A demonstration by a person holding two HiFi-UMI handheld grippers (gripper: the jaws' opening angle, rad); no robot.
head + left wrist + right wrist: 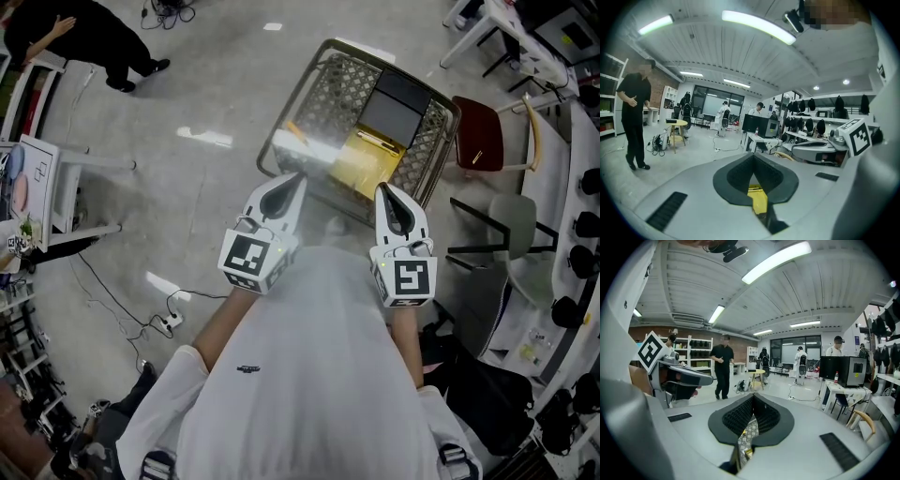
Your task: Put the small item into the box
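Yellow is showing through the slit under our left gripper (298,180). That is the box (361,164), lying in a wire basket (339,89) on the floor beside a dark case (394,105), and we are standing right over the basket's near rim. We are holding the right gripper (384,193) alongside, both tools tipping slightly downward, both with jaws pressed together on nothing. The small item is escaping us: neither gripper is carrying it, and the thin pieces lying in the basket and on the box are too small to name. Empty, closed jaws poised above the box are fitting two readings: an item already lying inside, or one waiting elsewhere to be fetched. We are judging the side-by-side pose as a way of keeping the box in plain sight between the tools.
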